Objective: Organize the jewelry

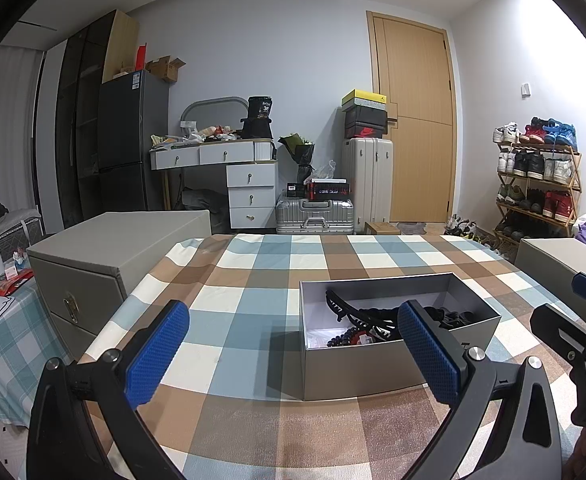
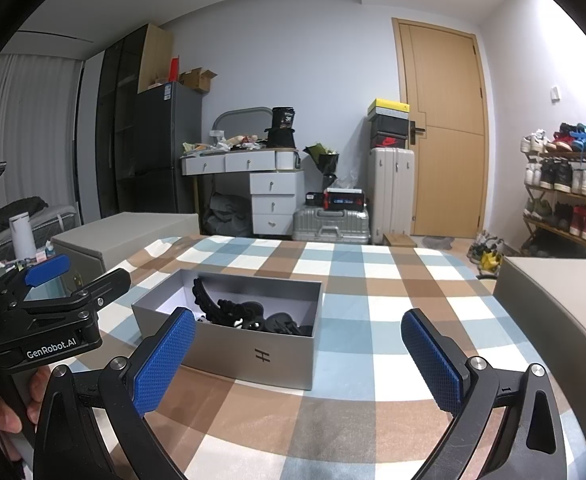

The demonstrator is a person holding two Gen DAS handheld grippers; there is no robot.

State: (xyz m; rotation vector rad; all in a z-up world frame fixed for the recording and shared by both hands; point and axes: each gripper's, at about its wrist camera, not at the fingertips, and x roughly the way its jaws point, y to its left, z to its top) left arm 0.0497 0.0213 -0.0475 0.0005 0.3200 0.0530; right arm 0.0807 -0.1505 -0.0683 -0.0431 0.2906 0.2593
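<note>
Both grippers, left [image 1: 293, 356] and right [image 2: 299, 354], hover w/ jaws wide, empty. Open box [image 2: 253, 354] sits center frame w/ black hair clips [image 2: 237, 314] tangled inside. I'd come straight down, pinch one clip only.

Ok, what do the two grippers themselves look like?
Both match. The left gripper and right gripper have black plastic frames with silver bolts, and fingers faced with blue knurled pads. The left one's body reads "GenRobot.AI" in white in the right wrist view. No cables visible.
</note>
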